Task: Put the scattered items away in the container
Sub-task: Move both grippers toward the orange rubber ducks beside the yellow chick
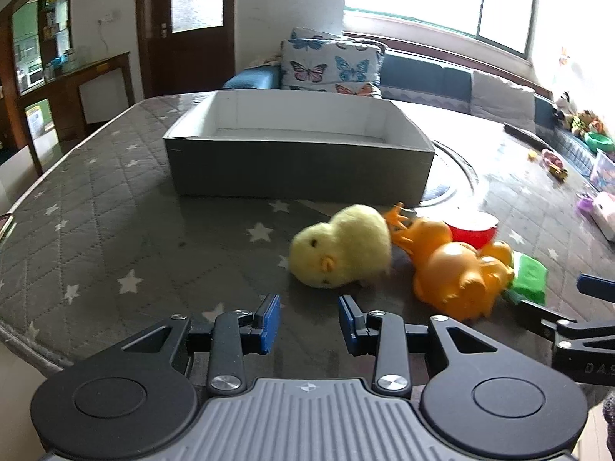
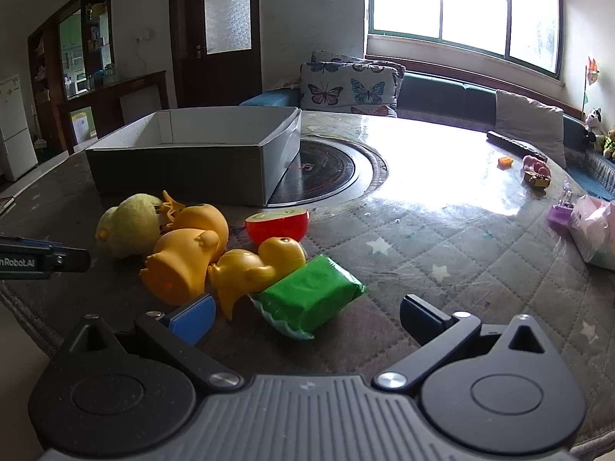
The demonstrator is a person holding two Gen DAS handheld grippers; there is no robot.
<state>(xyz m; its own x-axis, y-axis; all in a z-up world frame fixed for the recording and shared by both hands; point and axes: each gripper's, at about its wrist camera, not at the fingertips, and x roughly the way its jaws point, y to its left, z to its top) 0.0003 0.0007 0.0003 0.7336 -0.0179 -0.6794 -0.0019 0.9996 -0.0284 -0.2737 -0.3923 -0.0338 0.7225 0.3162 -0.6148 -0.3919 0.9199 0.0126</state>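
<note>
both pairs of tongs hold nothing: the left tongs (image 1: 309, 317) are parted a little just short of the fluffy yellow plush chick (image 1: 340, 246), the right tongs (image 2: 305, 317) spread wide before the green wrapped block (image 2: 311, 296). orange plastic ducks (image 2: 188, 257) and a red apple half (image 2: 277, 224) lie between. beyond them on the grey quilted surface (image 1: 96, 230) stands the empty grey cardboard box (image 1: 298, 169).
</note>
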